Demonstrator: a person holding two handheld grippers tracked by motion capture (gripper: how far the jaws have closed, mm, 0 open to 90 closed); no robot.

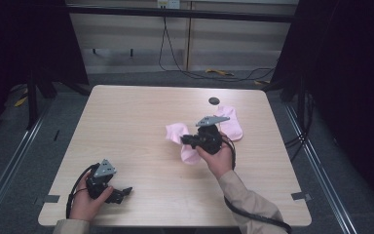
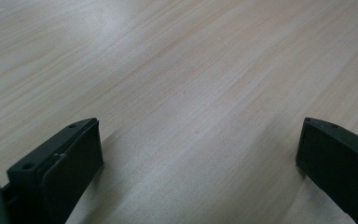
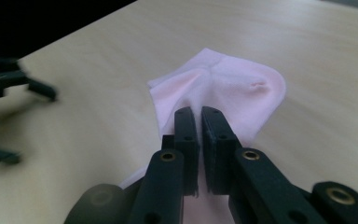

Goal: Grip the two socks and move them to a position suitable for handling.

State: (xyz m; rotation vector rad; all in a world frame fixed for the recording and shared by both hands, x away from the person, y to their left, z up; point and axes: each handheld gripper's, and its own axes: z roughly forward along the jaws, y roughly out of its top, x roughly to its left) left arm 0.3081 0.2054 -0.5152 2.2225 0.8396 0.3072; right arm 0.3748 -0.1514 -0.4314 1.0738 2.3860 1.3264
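A pink sock point(image 1: 177, 132) lies bunched near the table's middle, and my right gripper point(image 1: 187, 140) is shut on a fold of it. In the right gripper view the two black jaws meet at the right gripper point(image 3: 199, 113), pinching the pink sock point(image 3: 235, 88), whose loose part spreads on the wood beyond them. A second pink sock point(image 1: 233, 126) lies flat just behind the right hand. My left gripper point(image 1: 121, 193) rests low at the table's front left. The left gripper point(image 2: 198, 128) has its jaws wide apart over bare wood, with nothing between them.
A small dark round disc point(image 1: 214, 101) sits on the light wooden table point(image 1: 126, 117) near its far edge. Cables trail on the floor behind the table. Dark frame posts stand at both sides.
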